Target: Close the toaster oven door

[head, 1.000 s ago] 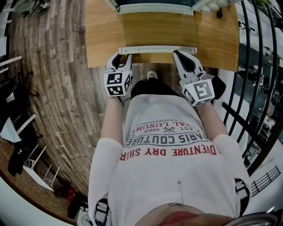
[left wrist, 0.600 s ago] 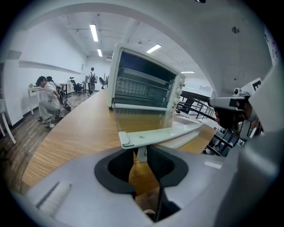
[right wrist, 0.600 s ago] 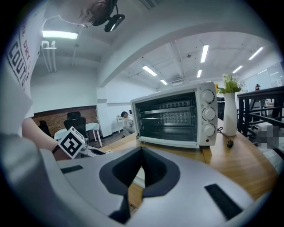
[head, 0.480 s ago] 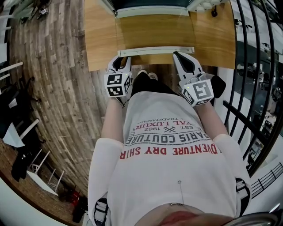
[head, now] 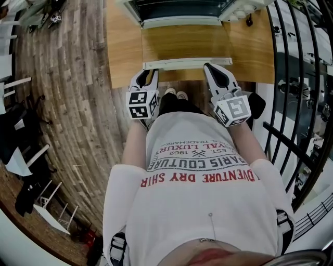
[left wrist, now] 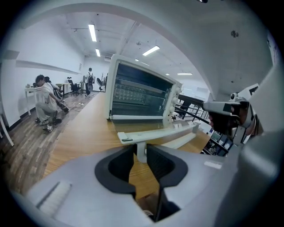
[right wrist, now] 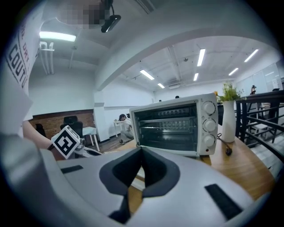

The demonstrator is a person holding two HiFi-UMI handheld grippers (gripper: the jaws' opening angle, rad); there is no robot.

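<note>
Wooden bench [head: 120, 52] carries the toaster oven [head: 179, 8], door [head: 184, 44] lying open. Left tongs [left wrist: 140, 150], just closing, clamp the handle [left wrist: 159, 131] by its post. Right tongs [right wrist: 141, 154], pinched together, sit at its right end, likely to lift evenly.

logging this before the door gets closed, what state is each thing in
toaster oven: open at the front, rack showing
oven door: open, folded down
door handle: clamped at its left post by the left gripper
left gripper: jaws have just been closing, shut on the door handle
right gripper: shut, nothing between its jaws
</note>
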